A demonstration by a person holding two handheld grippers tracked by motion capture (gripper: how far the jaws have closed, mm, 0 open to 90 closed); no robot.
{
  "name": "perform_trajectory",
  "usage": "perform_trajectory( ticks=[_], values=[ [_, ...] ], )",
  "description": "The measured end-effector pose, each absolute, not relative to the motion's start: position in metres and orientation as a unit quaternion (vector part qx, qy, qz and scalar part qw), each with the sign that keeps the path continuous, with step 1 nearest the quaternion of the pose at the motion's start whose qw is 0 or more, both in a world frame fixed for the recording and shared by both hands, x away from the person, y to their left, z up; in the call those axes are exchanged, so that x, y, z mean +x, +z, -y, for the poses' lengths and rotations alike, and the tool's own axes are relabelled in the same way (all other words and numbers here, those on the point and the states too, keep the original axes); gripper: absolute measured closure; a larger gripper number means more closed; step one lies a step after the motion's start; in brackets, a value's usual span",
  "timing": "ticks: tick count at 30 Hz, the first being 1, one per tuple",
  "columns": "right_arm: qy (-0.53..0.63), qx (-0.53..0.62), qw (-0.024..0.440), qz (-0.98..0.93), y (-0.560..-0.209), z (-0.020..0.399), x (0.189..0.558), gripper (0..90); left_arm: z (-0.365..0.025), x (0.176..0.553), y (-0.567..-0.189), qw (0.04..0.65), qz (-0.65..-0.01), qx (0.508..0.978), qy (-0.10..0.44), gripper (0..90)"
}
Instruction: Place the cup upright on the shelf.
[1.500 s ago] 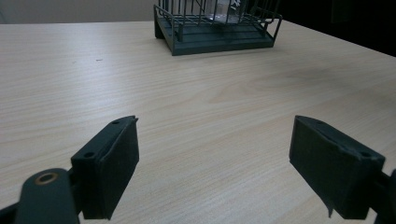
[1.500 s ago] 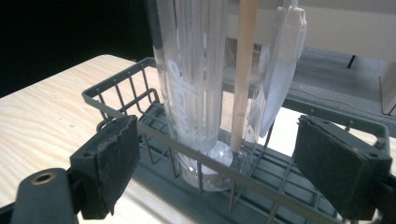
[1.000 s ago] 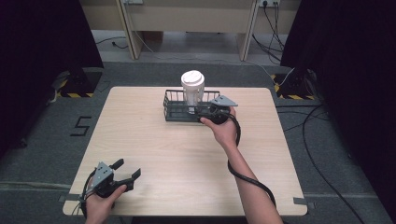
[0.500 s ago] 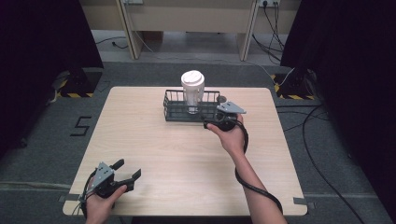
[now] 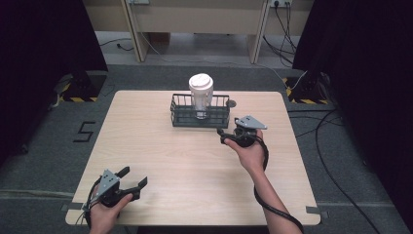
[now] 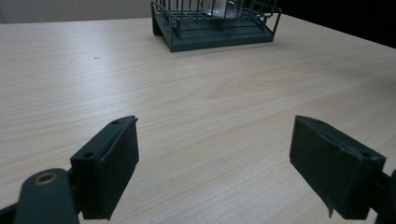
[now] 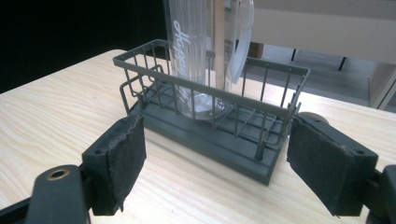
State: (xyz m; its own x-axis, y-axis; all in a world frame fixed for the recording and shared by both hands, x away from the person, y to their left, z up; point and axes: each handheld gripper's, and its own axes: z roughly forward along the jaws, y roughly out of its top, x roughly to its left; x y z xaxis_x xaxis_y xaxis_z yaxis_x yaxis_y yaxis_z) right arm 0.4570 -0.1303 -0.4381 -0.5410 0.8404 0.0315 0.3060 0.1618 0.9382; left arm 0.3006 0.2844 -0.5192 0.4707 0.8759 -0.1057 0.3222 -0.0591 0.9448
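Note:
A dark wire basket stands at the table's far middle. In it a clear cup with a white lid stands upright. My right gripper hovers open just off the basket's right front corner, holding nothing. In the right gripper view the basket and the cup, which has script lettering, sit close ahead between the spread jaws of the right gripper. My left gripper rests open near the front left edge. The left gripper faces bare wood, with the basket far off.
The light wooden table is bare between the two grippers. A small dark round disc lies just behind the basket's right end. The right gripper's cable trails along the forearm toward the front edge. Dark floor and cables surround the table.
My right gripper has drawn back from the basket toward the front right, with nothing in it. The cup stays in the basket. The left gripper has not moved.

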Motion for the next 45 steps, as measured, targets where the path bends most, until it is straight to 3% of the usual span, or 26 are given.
perform_trajectory(
  ticks=[45],
  values=[
    [0.485,0.420,0.266,-0.719,-0.463,0.180,0.401,21.3,-0.285,0.300,-0.520,0.523,-0.443,0.678,0.266,15.3]
  ],
)
